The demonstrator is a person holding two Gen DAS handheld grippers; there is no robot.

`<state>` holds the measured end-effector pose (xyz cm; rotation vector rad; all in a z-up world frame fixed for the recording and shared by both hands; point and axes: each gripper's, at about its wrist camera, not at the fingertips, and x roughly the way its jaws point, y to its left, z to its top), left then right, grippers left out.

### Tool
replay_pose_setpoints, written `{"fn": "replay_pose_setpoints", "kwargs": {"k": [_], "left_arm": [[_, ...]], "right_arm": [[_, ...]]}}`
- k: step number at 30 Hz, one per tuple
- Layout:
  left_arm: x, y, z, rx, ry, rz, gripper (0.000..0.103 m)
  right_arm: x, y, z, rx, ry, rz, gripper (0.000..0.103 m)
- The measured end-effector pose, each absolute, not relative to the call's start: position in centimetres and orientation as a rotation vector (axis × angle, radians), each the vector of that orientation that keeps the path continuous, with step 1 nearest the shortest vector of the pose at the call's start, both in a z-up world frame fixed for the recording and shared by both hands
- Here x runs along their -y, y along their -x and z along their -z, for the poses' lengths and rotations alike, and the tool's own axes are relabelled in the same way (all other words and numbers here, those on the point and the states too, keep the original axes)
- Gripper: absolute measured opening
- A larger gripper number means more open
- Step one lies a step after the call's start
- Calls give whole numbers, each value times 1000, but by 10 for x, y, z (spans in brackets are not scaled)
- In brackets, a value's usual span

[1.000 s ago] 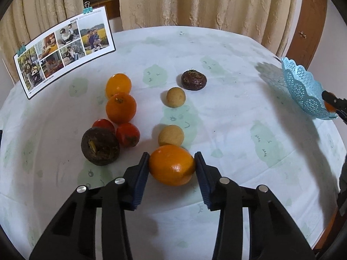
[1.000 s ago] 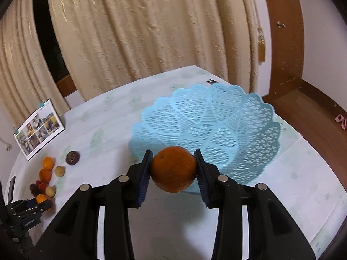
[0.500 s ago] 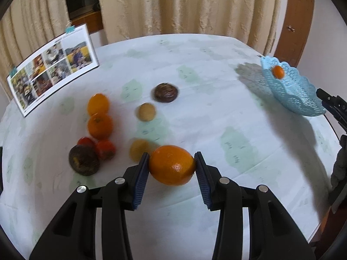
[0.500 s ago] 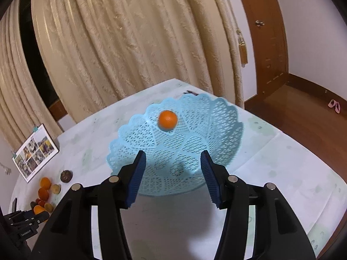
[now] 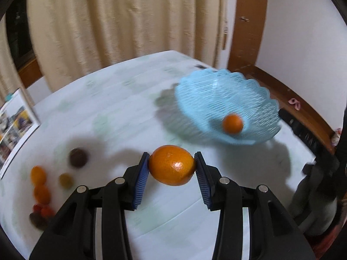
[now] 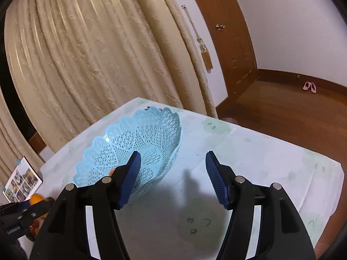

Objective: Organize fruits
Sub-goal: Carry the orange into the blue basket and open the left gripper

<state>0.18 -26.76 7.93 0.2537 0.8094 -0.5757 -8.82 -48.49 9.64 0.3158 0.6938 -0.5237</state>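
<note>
My left gripper [image 5: 171,169] is shut on a large orange [image 5: 171,165] and holds it above the table, short of the blue lattice basket [image 5: 206,95]. A smaller orange [image 5: 232,124] lies inside the basket. Several fruits stay at the table's left: two oranges [image 5: 38,175], a dark round fruit [image 5: 78,157], a tan one [image 5: 66,180], small red ones [image 5: 44,211]. My right gripper [image 6: 173,179] is open and empty, just right of the basket [image 6: 138,134]. The left gripper with its orange [image 6: 35,199] shows at the right wrist view's lower left.
A photo calendar [image 5: 15,125] stands at the table's far left edge. Beige curtains [image 5: 130,17] hang behind the table. A wooden door frame [image 5: 247,21] and floor lie to the right. The table edge [image 6: 282,145] runs close behind the right gripper.
My left gripper lifted the large orange and carried it right toward the basket. My right gripper let its orange drop into the basket, opened, and drew back to the right.
</note>
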Motion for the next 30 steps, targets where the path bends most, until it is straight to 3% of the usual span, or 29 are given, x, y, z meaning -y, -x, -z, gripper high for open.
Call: {"fn": "replay_pose_setpoints", "kwargs": {"k": [3,14,17,19,22,27,30], "left_arm": [[293,-10,-80,-811,-256,614,43],[342,-24,-79,-800,-269,671,43],[340,-27,-84,-783,-239,669,56],[333,-27,-90,-752,-218,660,75],[323,-26,-96,-722,-208,648,83],[299,-28,-98,-729,-149,669,86],[279,-30,-93,-756,-94,691,86]], "right_arm": [[488,93,-98,-675,-331,530,70],[495,96,-99,-667,-380,540,71],[493,95,-99,-667,-383,542,71],[494,96,-99,-667,-382,541,72],[494,96,-100,-667,-382,542,72],[494,97,-101,-661,-381,546,73],[494,99,-103,-647,-379,552,82]]}}
